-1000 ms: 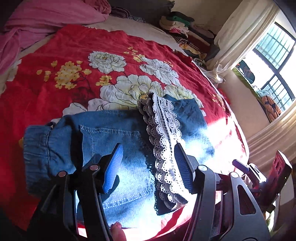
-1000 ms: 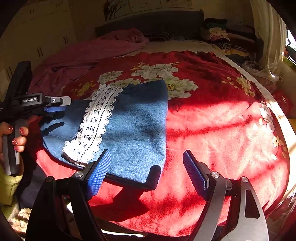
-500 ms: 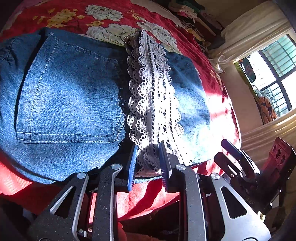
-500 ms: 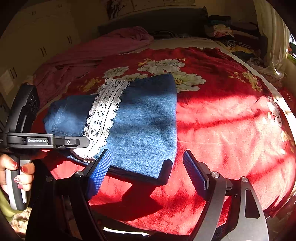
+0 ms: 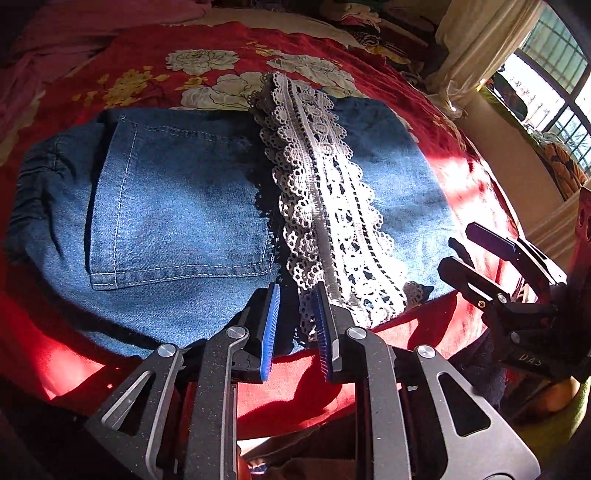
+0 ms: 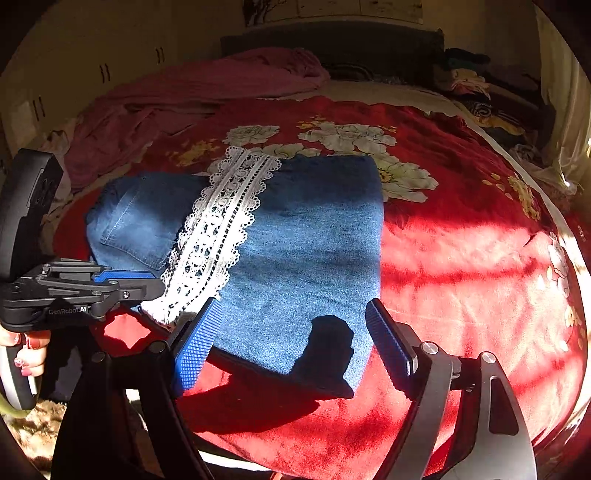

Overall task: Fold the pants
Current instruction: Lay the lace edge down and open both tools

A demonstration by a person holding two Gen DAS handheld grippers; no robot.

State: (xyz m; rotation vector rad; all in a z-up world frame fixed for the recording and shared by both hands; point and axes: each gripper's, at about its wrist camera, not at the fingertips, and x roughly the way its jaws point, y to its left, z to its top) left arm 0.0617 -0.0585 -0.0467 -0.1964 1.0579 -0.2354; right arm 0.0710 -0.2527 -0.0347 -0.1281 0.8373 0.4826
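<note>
Blue denim pants (image 5: 177,206) lie folded on a red flowered bedspread (image 5: 192,48), with a white lace hem band (image 5: 325,206) across the top. My left gripper (image 5: 293,295) is shut on the near end of the lace hem and the denim edge under it. It also shows in the right wrist view (image 6: 122,284) at the lace's near end. My right gripper (image 6: 291,332) is open and empty, its fingers straddling the near edge of the folded leg (image 6: 317,251). It shows at the right of the left wrist view (image 5: 480,251).
A pink blanket (image 6: 207,88) is bunched at the bed's far left. Stacked clothes (image 6: 476,96) lie at the far right by the curtain (image 5: 476,33) and window. The bed's near edge drops just under both grippers.
My left gripper came down from open above the pants and closed on the near end of the lace hem. My right gripper moved closer to the folded leg's near edge, still open.
</note>
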